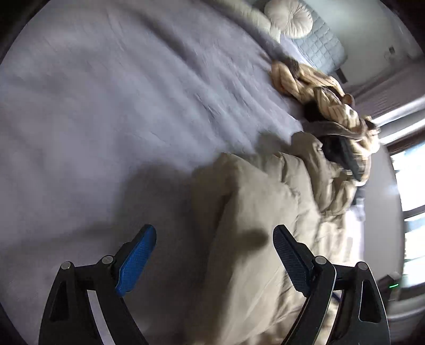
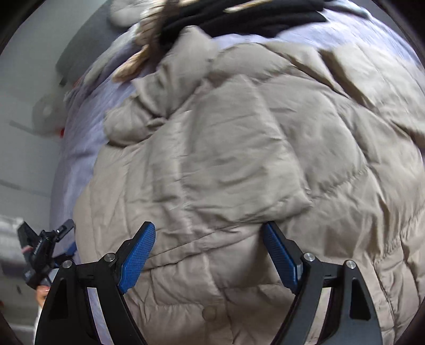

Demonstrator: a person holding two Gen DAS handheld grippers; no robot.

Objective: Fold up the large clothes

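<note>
A beige quilted puffer coat (image 2: 239, 159) lies spread on the bed and fills the right wrist view, with a snap button (image 2: 209, 313) near the bottom. My right gripper (image 2: 209, 225) hovers just above it, open, with coat fabric below the blue pads (image 2: 138, 260) but not pinched. In the left wrist view the same coat (image 1: 252, 212) lies at the lower right, one edge running between the fingers. My left gripper (image 1: 214, 229) is open over that edge and the lavender sheet (image 1: 106, 119), holding nothing.
A pile of tan knit and dark garments (image 1: 332, 114) lies beyond the coat; a black garment (image 2: 239, 18) shows there too. A round cream cushion (image 1: 289, 16) and a quilted grey pillow (image 1: 318, 47) sit at the bed's head. Windows (image 1: 409, 180) stand at the right. A hand-held black device (image 2: 39, 252) is at the lower left.
</note>
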